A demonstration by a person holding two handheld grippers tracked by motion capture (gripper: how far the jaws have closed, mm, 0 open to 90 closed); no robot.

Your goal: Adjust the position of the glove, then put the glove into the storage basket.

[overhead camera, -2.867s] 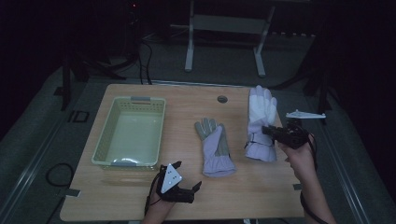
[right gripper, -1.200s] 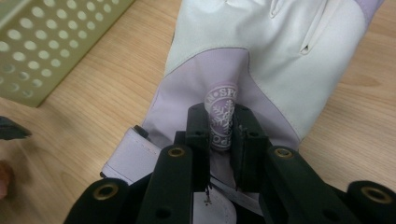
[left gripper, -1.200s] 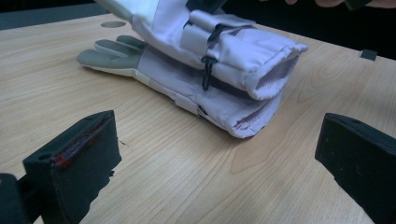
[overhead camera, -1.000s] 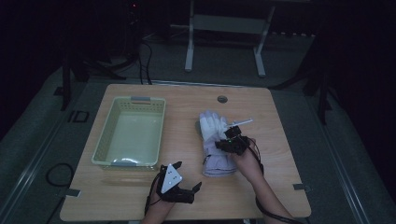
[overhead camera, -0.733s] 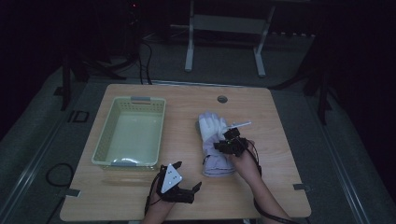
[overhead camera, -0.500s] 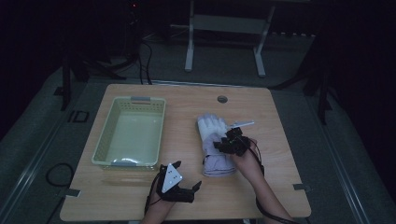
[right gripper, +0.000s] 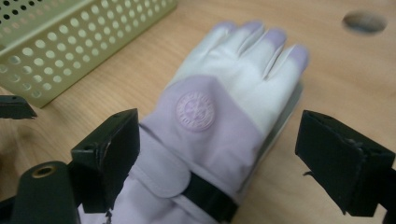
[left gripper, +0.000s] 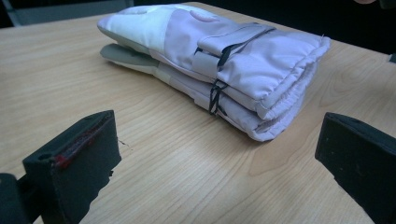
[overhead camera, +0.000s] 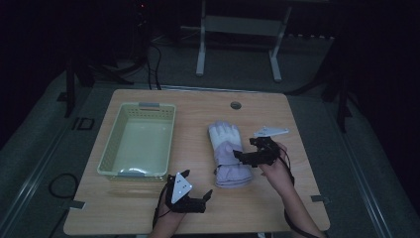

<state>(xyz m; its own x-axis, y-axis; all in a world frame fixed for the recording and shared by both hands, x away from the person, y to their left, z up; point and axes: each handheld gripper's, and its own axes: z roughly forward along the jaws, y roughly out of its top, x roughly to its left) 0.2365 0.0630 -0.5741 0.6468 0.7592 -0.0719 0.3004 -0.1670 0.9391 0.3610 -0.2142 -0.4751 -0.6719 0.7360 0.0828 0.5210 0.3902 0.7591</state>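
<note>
Lilac gloves [right gripper: 219, 121] lie stacked between the right gripper's [right gripper: 217, 154] spread fingers [right gripper: 109, 154].

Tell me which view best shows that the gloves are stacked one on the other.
The left gripper view: it sees the gloves side-on, both cuffs layered. The right gripper view shows mainly the top glove from above; the high view shows them small, as one pile.

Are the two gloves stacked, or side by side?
Stacked: the upper glove lies on the lower glove, cuffs aligned.
</note>
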